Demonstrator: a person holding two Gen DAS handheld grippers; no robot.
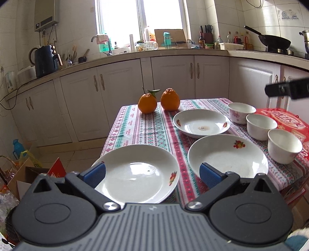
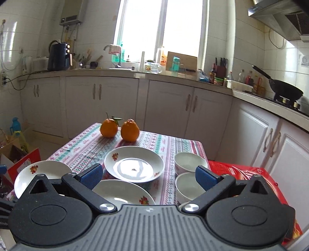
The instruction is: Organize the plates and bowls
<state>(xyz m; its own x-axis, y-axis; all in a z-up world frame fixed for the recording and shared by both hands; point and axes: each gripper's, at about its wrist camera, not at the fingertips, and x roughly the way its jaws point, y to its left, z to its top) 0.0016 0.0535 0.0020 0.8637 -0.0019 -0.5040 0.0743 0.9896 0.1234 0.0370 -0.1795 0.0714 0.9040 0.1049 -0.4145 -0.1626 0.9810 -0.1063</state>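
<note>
Directly ahead of my left claw [image 1: 152, 174], between its spread fingers, lies the near-left plate [image 1: 137, 173], partly overhanging the near-left edge of the worktop [image 1: 135, 123]. Both claws are spread and hold nothing. A second plate [image 1: 227, 156] lies just right of it, and a third [image 1: 201, 122] sits farther back. Three bowls [image 1: 261, 126] form a line along the right side, just beside a red box [image 1: 285, 119]. My right claw [image 2: 148, 176] faces the gap between the plates and the bowls. In my judgement the left claw is nearer the overhanging plate and the right claw nearer the bowls. Two oranges [image 1: 158, 100] stand at the far edge. Cabinets [image 1: 115, 92] and a window [image 1: 139, 17] lie beyond.
</note>
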